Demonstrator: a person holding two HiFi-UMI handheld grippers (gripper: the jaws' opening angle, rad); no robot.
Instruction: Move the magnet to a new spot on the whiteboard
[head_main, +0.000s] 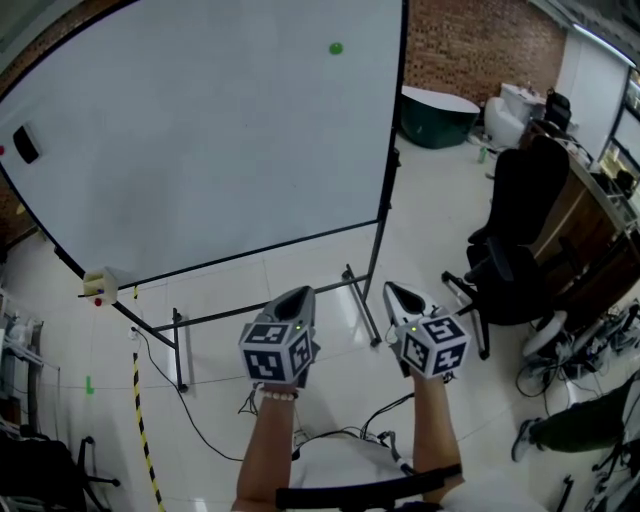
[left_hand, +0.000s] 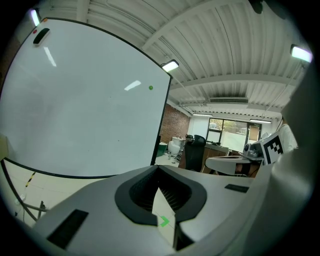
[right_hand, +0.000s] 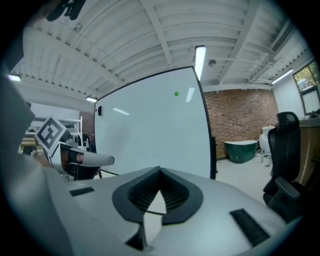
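Observation:
A small green magnet (head_main: 336, 48) sticks near the top right corner of the big whiteboard (head_main: 200, 140). It also shows in the left gripper view as a magnet (left_hand: 151, 88) high on the whiteboard (left_hand: 75, 110), and in the right gripper view as a magnet (right_hand: 176, 93) on the whiteboard (right_hand: 150, 130). Both grippers are held side by side in front of the board's lower right part, well below and apart from the magnet. My left gripper (head_main: 297, 292) (left_hand: 159, 167) is shut and holds nothing. My right gripper (head_main: 396, 288) (right_hand: 160, 170) is shut and empty too.
A black eraser (head_main: 26, 144) sticks at the board's left edge, and a small box (head_main: 100, 287) sits at its lower left corner. The stand's legs (head_main: 360, 300) and cables lie on the floor below. Black office chairs (head_main: 520, 230), a desk and a green tub (head_main: 437, 115) stand to the right.

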